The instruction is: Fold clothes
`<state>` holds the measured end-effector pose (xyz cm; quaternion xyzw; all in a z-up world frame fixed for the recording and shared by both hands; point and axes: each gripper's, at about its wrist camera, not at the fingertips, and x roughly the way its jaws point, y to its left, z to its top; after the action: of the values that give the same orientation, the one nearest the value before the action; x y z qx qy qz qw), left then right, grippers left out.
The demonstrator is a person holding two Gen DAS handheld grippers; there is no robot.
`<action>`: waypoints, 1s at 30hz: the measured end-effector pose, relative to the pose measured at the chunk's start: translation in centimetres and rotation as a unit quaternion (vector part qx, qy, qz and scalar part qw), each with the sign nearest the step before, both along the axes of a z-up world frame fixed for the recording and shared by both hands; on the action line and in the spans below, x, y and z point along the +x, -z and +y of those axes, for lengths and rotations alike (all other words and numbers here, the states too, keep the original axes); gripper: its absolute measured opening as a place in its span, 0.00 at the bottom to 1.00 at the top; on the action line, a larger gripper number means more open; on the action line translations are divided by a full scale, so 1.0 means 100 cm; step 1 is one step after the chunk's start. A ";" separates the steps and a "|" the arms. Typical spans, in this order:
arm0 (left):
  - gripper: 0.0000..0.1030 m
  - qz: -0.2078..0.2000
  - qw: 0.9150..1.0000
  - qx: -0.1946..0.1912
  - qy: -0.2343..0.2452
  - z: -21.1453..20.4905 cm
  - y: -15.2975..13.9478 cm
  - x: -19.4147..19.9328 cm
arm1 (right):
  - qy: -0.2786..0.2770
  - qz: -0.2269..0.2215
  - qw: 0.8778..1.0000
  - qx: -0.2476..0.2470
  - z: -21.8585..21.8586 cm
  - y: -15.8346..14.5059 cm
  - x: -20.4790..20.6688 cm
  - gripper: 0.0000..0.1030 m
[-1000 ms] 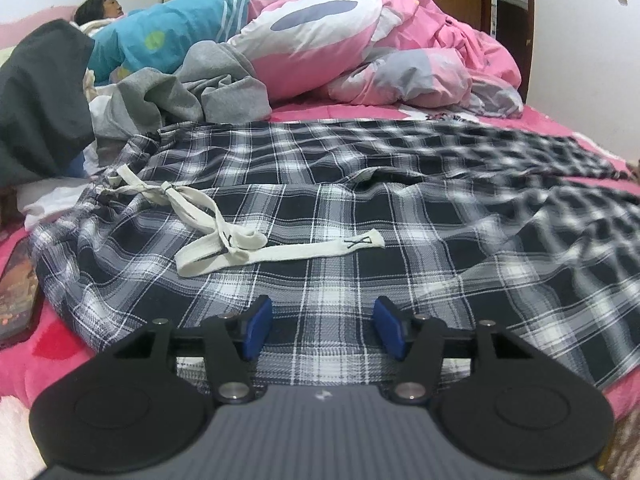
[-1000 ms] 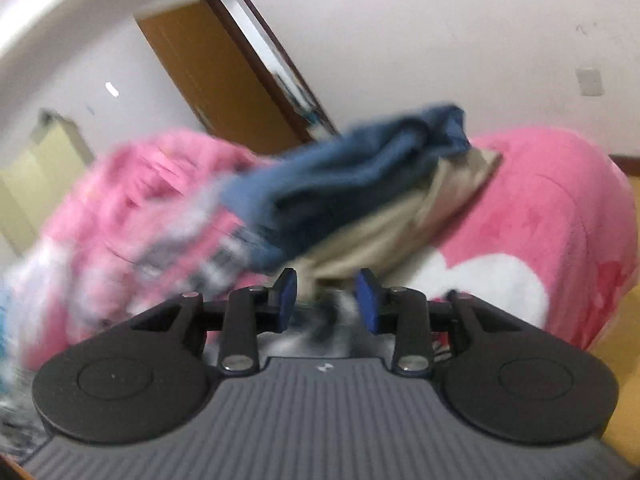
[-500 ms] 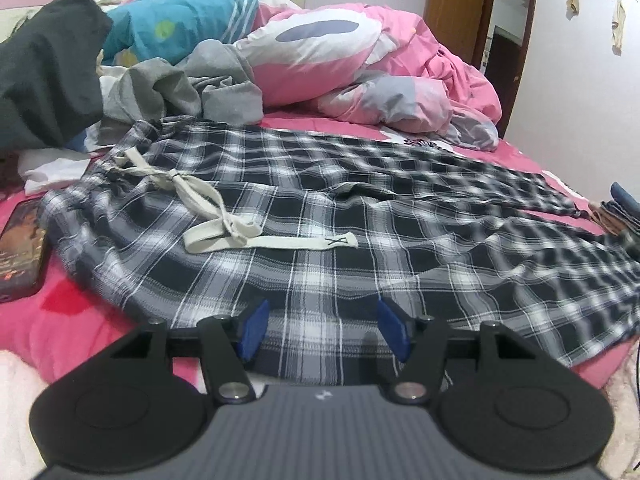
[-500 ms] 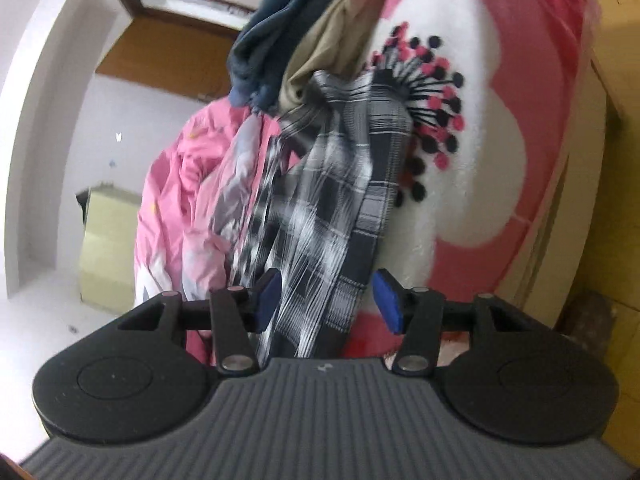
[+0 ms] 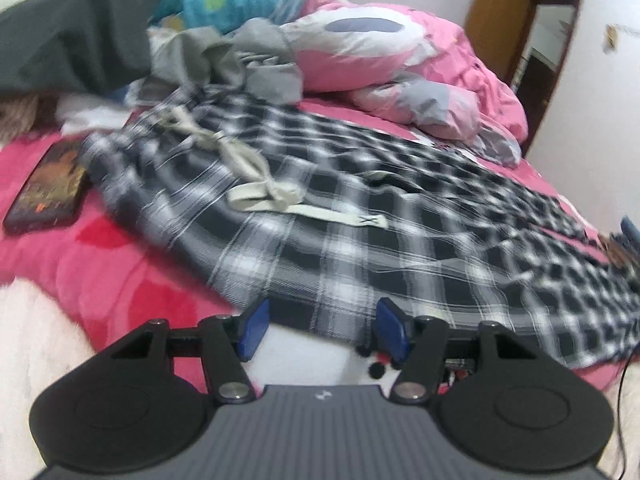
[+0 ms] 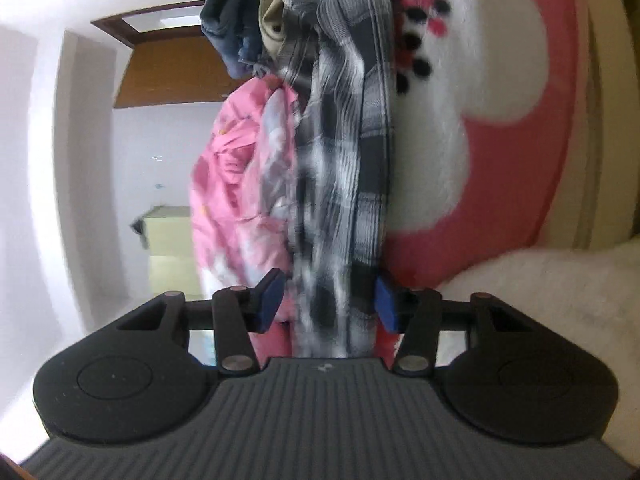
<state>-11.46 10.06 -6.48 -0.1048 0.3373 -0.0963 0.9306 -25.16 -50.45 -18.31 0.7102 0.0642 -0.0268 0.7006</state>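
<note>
1 bed with a pink floral blanket (image 5: 100, 264) is filling both views, bearing 1 pair of black-and-white plaid trousers (image 5: 360, 216) that are lying spread flat across the blanket from the near edge toward the far right. 1 rumpled pink duvet (image 5: 400, 60) is lying behind the trousers, with 1 grey garment (image 5: 248, 60) and 1 dark garment (image 5: 80, 28) heaped at the far left; 1 phone (image 5: 48, 188) is resting on the blanket just beside the waistband. In the right wrist view, 1 stack of blue and khaki clothes (image 6: 248, 12) is sitting past the trouser hems. The trousers are showing 1 cream drawstring (image 5: 260, 184) lying loosely knotted on the waist area; the cloth is looking blurred.

The left gripper (image 5: 322, 330) is hovering at the near trouser edge, its 2 blue pads standing apart and closing slightly, gripping nothing. The right gripper (image 6: 328, 302), rolled sideways, is closing with the trouser-leg fabric running between its pads; the pads are not yet pressing it
</note>
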 end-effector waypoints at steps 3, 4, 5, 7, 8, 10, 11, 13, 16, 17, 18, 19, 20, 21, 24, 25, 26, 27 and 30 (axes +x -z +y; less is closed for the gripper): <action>0.56 0.007 1.000 -0.022 -0.020 0.013 0.002 -0.002 | -0.024 -0.006 0.999 -0.021 0.006 -0.011 0.007 0.41; 0.56 0.008 0.999 -0.028 -0.027 0.017 0.002 -0.004 | -0.030 -0.002 0.999 -0.025 0.006 -0.013 0.010 0.39; 0.56 0.011 0.999 -0.032 -0.034 0.021 0.002 -0.005 | -0.035 0.004 0.999 -0.029 0.006 -0.015 0.013 0.37; 0.55 0.016 0.998 -0.040 -0.050 0.029 0.003 -0.006 | -0.040 0.020 0.998 -0.033 0.006 -0.016 0.023 0.33; 0.55 0.017 0.997 -0.042 -0.060 0.033 0.002 -0.008 | -0.042 0.022 0.998 -0.030 0.006 -0.017 0.026 0.33; 0.55 0.015 0.995 -0.051 -0.079 0.042 0.003 -0.010 | -0.044 0.027 0.998 -0.023 0.004 -0.018 0.032 0.32; 0.55 0.015 0.994 -0.055 -0.088 0.046 0.003 -0.011 | -0.045 0.029 0.998 -0.020 0.004 -0.019 0.034 0.32; 0.55 0.014 0.992 -0.066 -0.103 0.055 0.004 -0.012 | -0.044 0.036 0.998 -0.016 0.003 -0.021 0.039 0.32; 0.55 0.012 0.989 -0.084 -0.118 0.066 0.007 -0.004 | -0.043 0.043 0.998 -0.011 0.006 -0.020 0.044 0.32; 0.55 0.013 0.989 -0.090 -0.121 0.069 0.007 0.000 | -0.041 0.045 0.998 -0.008 0.006 -0.018 0.043 0.32; 0.55 0.012 0.988 -0.098 -0.123 0.072 0.008 0.005 | -0.039 0.046 0.998 -0.005 0.007 -0.016 0.042 0.32; 0.55 0.012 0.987 -0.104 -0.122 0.074 0.009 0.011 | -0.037 0.047 0.998 -0.002 0.007 -0.016 0.041 0.34; 0.55 0.013 0.987 -0.109 -0.121 0.077 0.009 0.016 | -0.036 0.046 0.998 0.001 0.008 -0.015 0.040 0.34; 0.55 0.011 0.987 -0.108 -0.121 0.077 0.009 0.020 | -0.035 0.046 0.998 0.002 0.008 -0.015 0.040 0.34; 0.55 0.005 0.987 -0.105 -0.120 0.077 0.009 0.030 | -0.034 0.048 0.998 0.003 0.009 -0.014 0.037 0.34; 0.55 0.002 0.987 -0.104 -0.120 0.076 0.009 0.033 | -0.035 0.048 0.998 -0.001 0.009 -0.015 0.037 0.33; 0.55 0.001 0.987 -0.103 -0.121 0.076 0.009 0.035 | -0.036 0.048 0.998 -0.002 0.008 -0.017 0.039 0.33; 0.55 0.000 0.987 -0.106 -0.124 0.076 0.009 0.037 | -0.035 0.047 0.998 -0.001 0.009 -0.018 0.040 0.32; 0.48 -0.002 0.985 -0.113 -0.132 0.077 0.011 0.042 | -0.036 0.054 0.998 -0.006 0.010 -0.020 0.042 0.31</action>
<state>-7.29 17.74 -7.58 -0.2528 0.3056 -0.0101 0.9179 -20.93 -49.49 -16.27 0.7010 0.1270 -0.0399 0.7006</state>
